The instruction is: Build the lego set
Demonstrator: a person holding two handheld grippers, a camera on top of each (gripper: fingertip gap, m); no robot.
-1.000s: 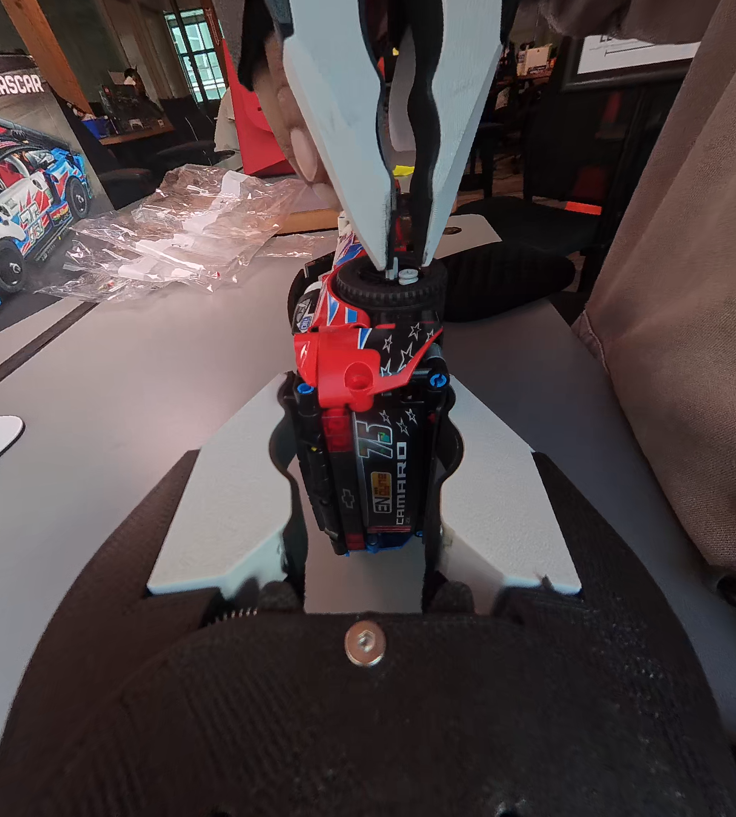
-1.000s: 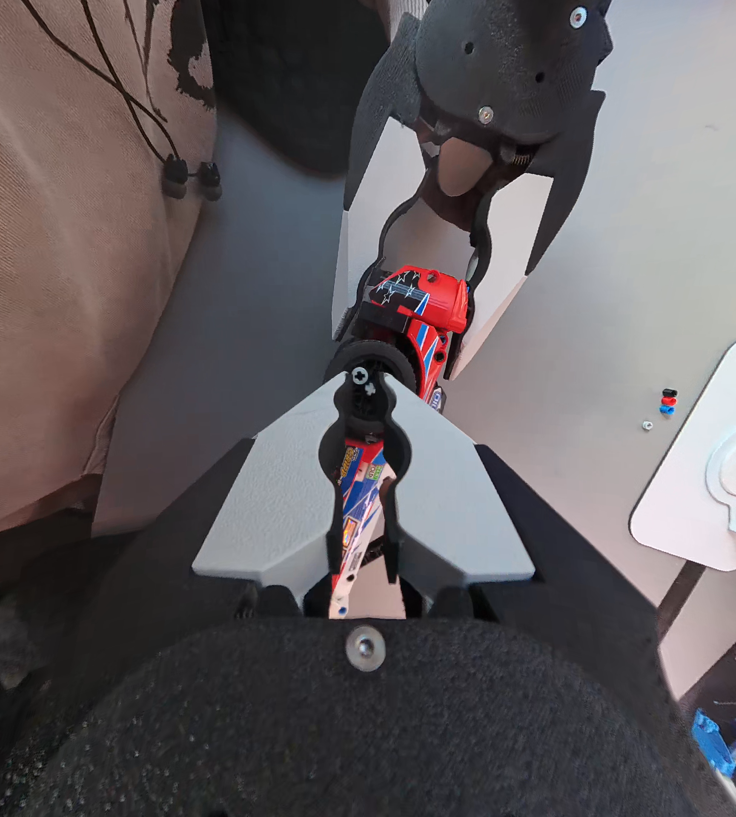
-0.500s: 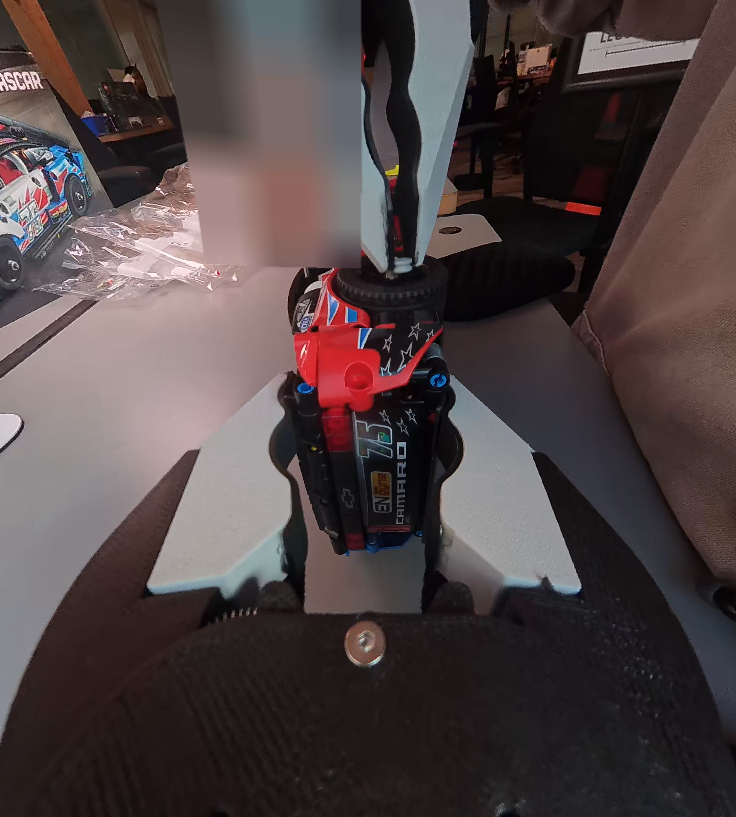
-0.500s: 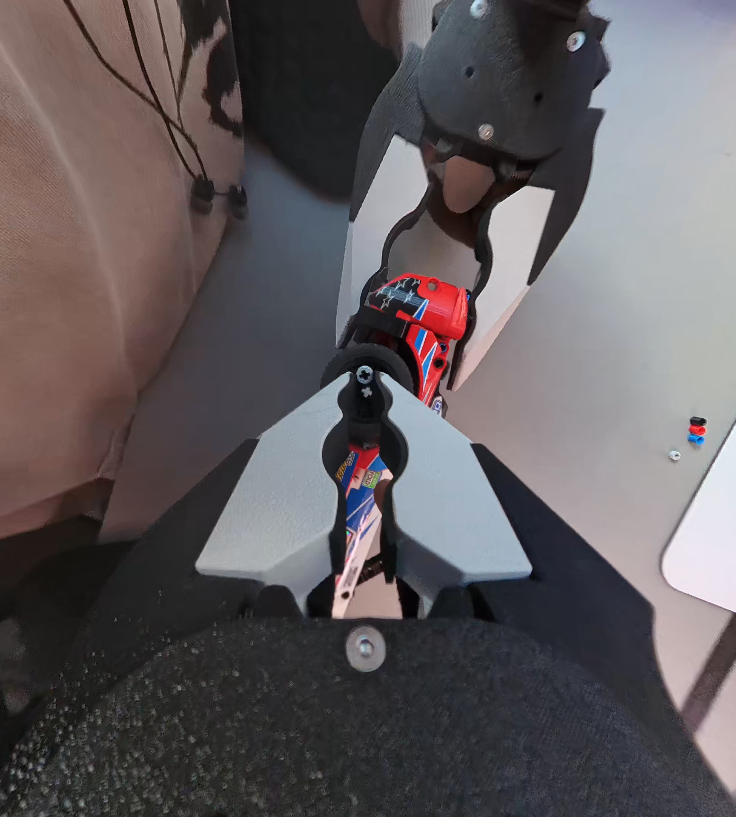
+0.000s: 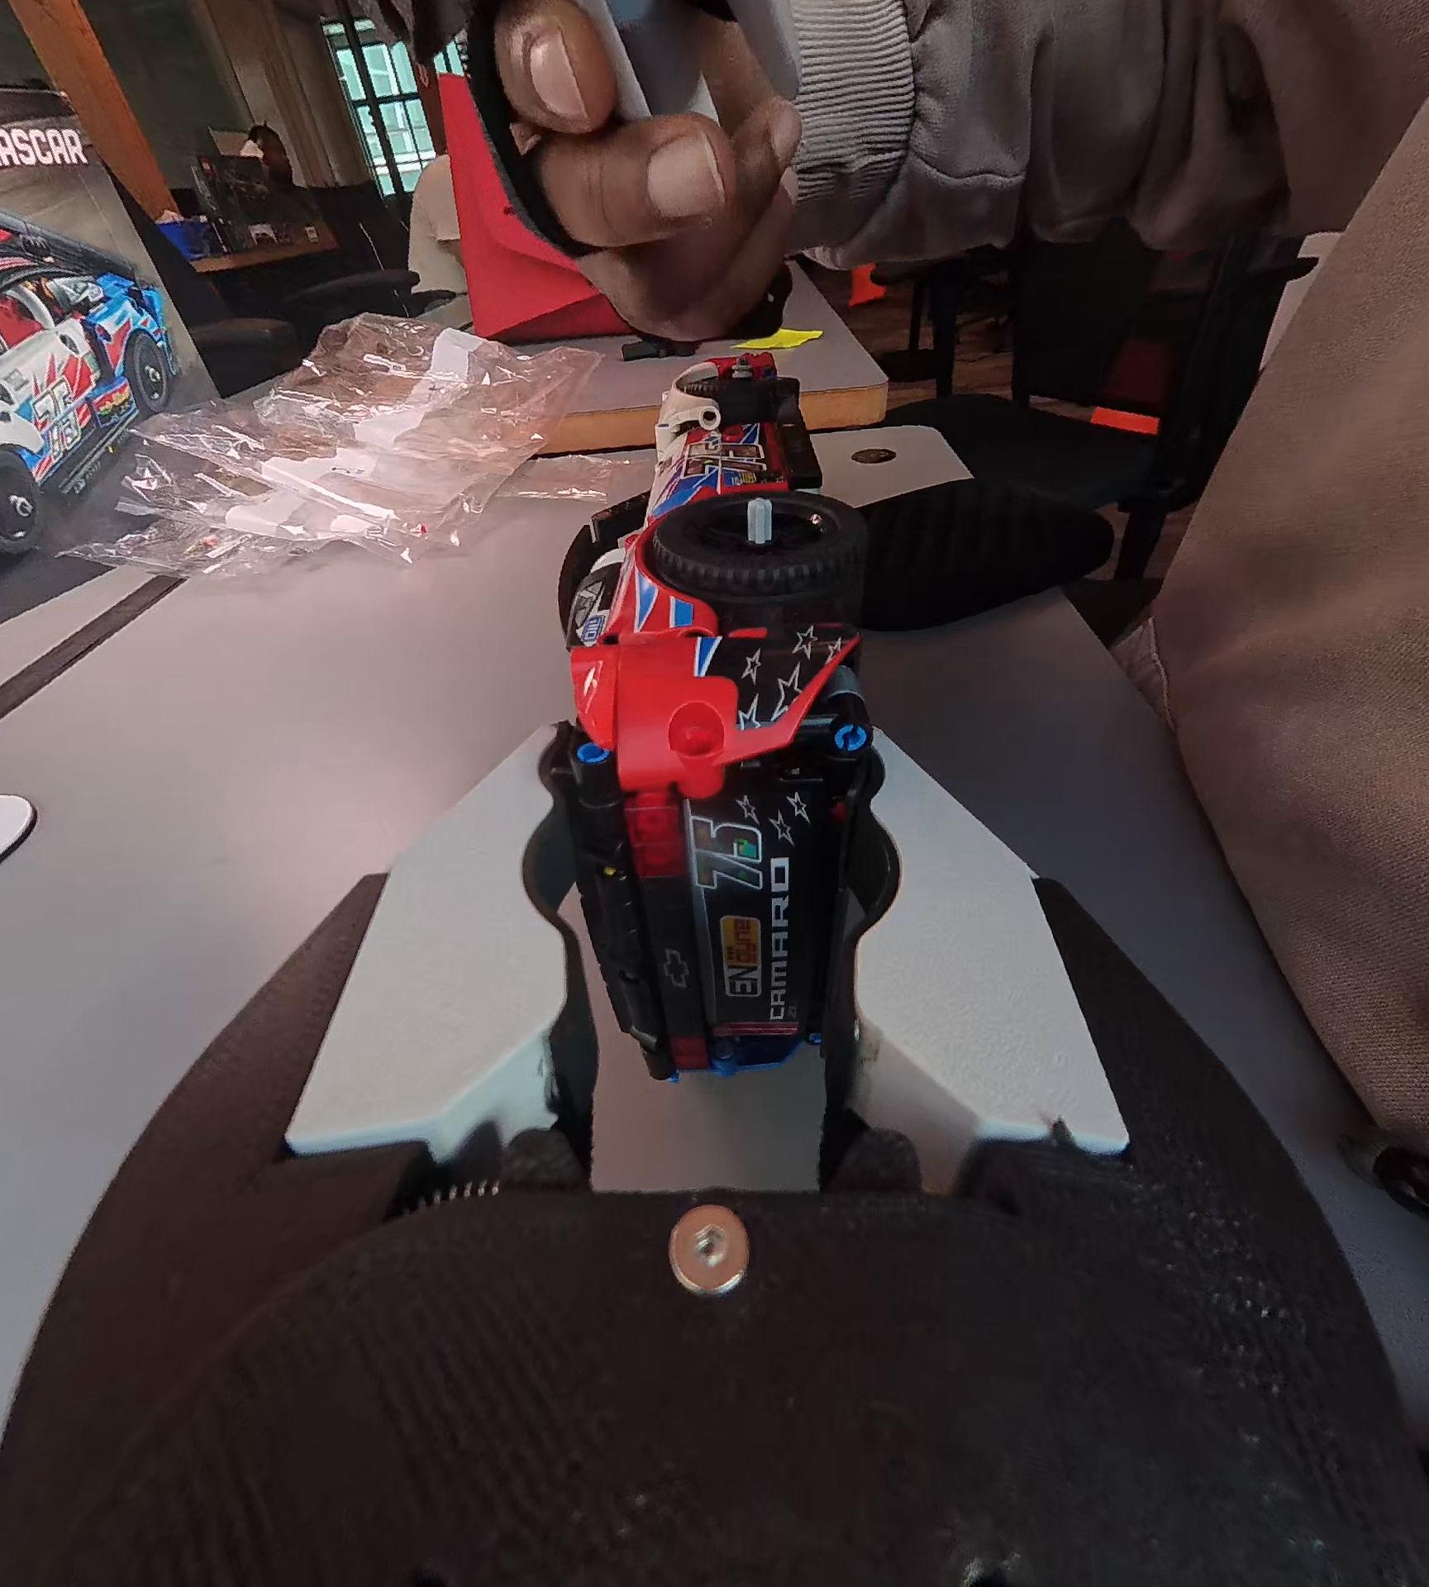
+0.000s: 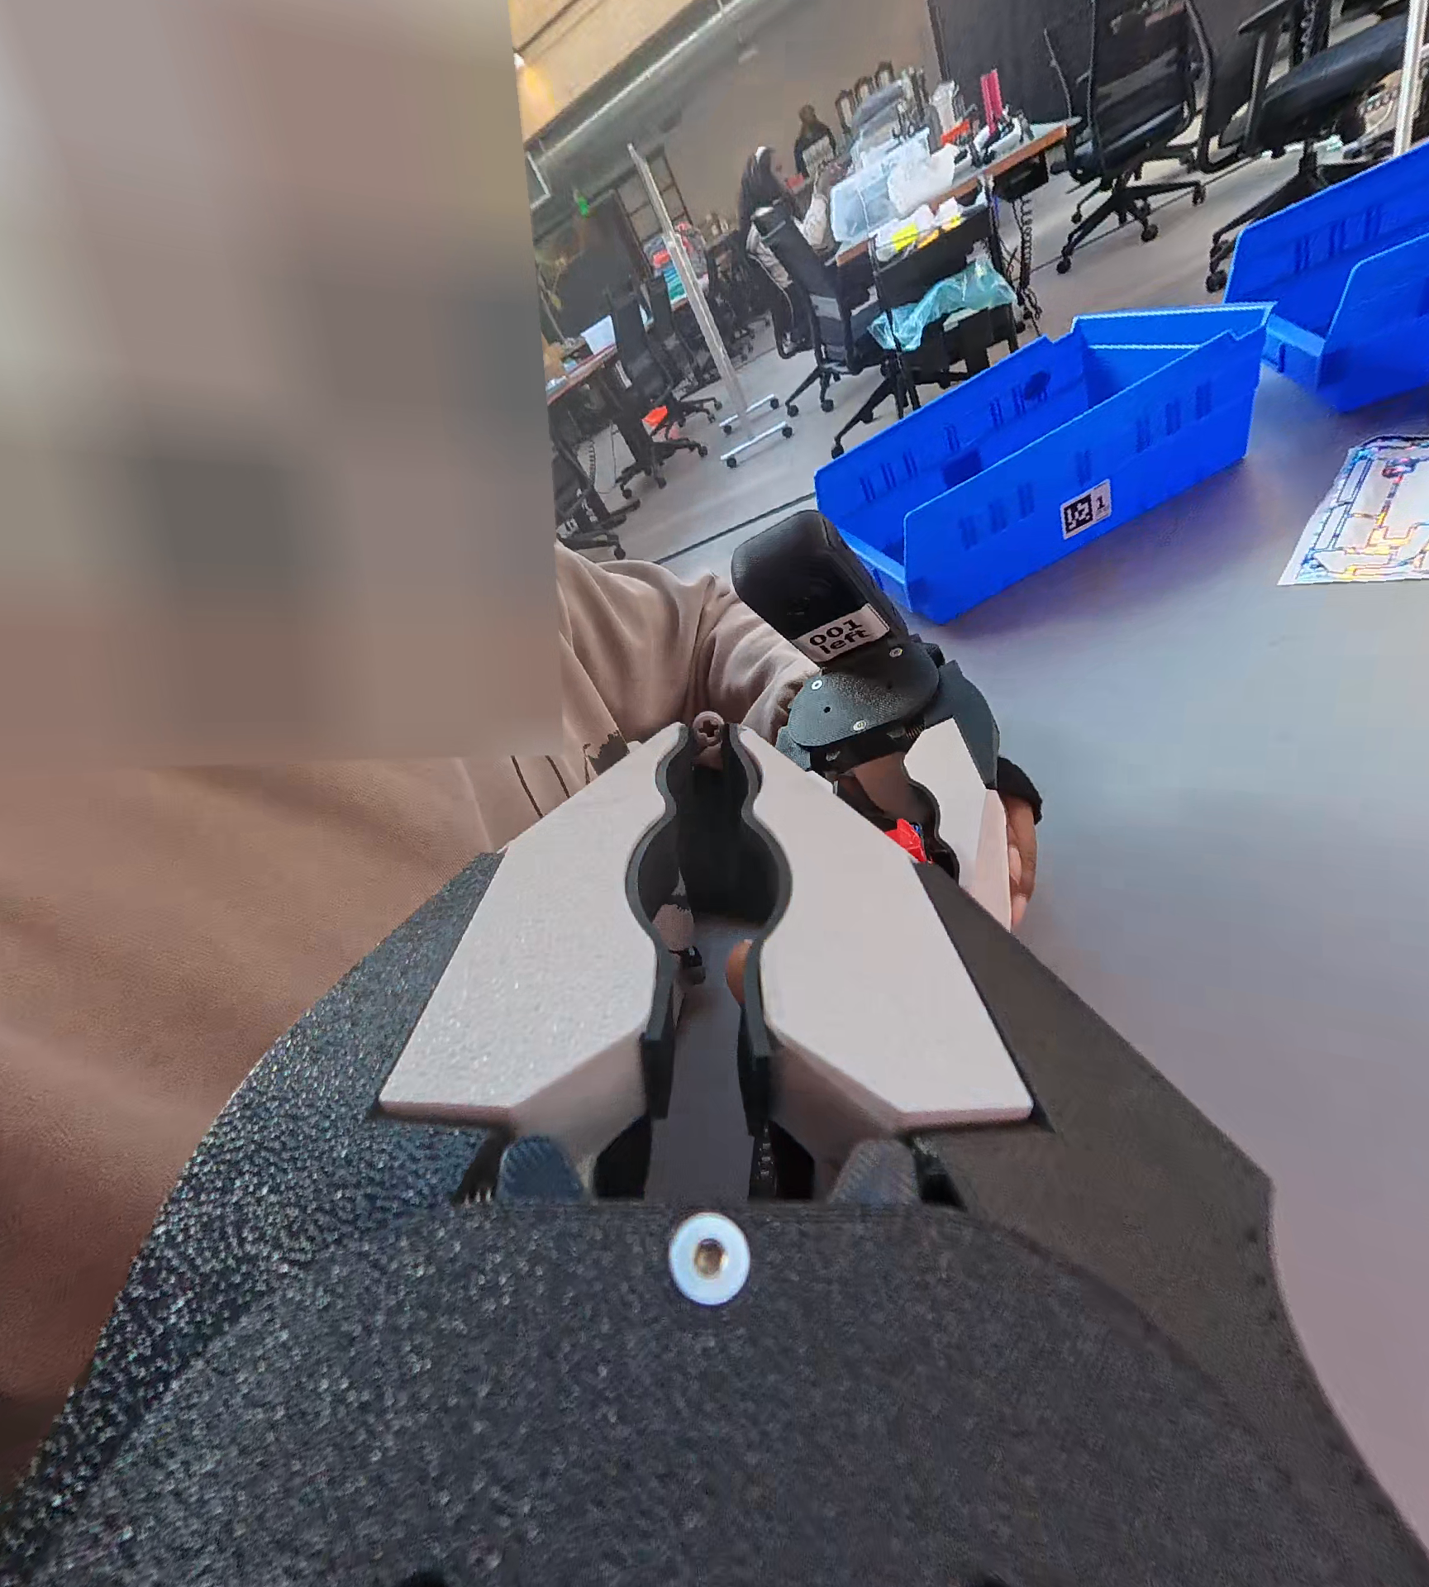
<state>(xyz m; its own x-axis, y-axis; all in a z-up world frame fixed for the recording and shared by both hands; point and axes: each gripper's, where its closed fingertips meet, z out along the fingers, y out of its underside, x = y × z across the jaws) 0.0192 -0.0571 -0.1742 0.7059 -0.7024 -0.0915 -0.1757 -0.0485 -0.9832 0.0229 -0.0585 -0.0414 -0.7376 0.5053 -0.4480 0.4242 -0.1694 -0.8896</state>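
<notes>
A red, black and blue lego car [image 5: 719, 859] lies on its side above the grey table [image 5: 221, 773]. My left gripper [image 5: 711, 751] is shut on its rear end. A black wheel [image 5: 766, 558] faces up with a bare grey axle [image 5: 758, 519] sticking out of its hub. My right gripper [image 6: 711, 737] is raised off the car and shut on a small grey round lego piece [image 6: 709, 730] at its tips. The hand [image 5: 650, 172] holding it shows at the top of the left wrist view. The left gripper [image 6: 899, 756] also shows in the right wrist view, with a bit of the red car [image 6: 904, 837].
The lego box [image 5: 24, 343] stands at the left, with clear plastic bags [image 5: 367, 446] beside it. Blue bins [image 6: 1037, 481] and a printed sheet [image 6: 1415, 515] lie on the table farther off. The person's beige sweater [image 5: 1337, 601] fills the right side. The tips of one gripper are about 12 cm away from the tips of the other.
My right gripper has lifted off the wheel hub and swung up and away, still holding the small grey piece. The axle now stands bare. The left gripper and the car have not moved.
</notes>
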